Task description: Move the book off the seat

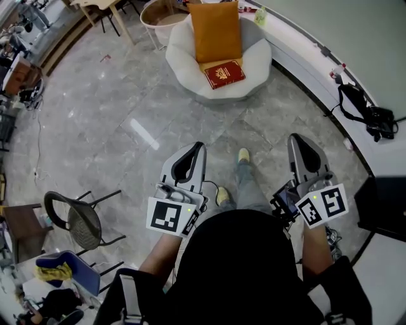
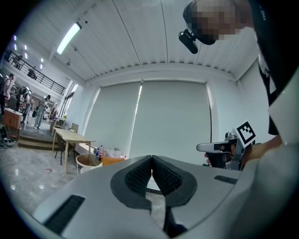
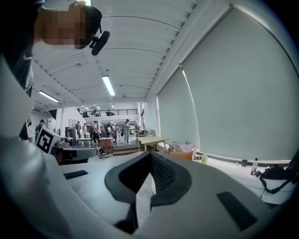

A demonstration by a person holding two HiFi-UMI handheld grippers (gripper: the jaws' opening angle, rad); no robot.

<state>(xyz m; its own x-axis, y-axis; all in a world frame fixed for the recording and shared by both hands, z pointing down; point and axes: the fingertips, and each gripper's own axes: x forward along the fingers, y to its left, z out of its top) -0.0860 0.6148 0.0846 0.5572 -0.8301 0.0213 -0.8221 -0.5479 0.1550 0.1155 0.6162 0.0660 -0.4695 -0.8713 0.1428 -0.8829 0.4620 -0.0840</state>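
Observation:
A red book (image 1: pixel 224 73) lies on the seat of a white round armchair (image 1: pixel 183 60), in front of an orange cushion (image 1: pixel 216 30) that leans on the backrest. Both grippers are held close to the person's body, well short of the chair and apart from the book. My left gripper (image 1: pixel 199 146) is shut with nothing in it, and its ribbed pads (image 2: pixel 140 175) meet at the tips. My right gripper (image 1: pixel 296 138) is shut and empty too, its pads (image 3: pixel 161 173) pressed together. Neither gripper view shows the book; both look level across the room.
A black mesh chair (image 1: pixel 73 222) stands at the left of the person. A wooden table (image 1: pixel 95 6) and a round side table (image 1: pixel 158 16) are beyond the armchair. A white ledge (image 1: pixel 304 51) curves along the right, with a black bag (image 1: pixel 368 117) on it. Grey marble floor (image 1: pixel 127 114) lies between.

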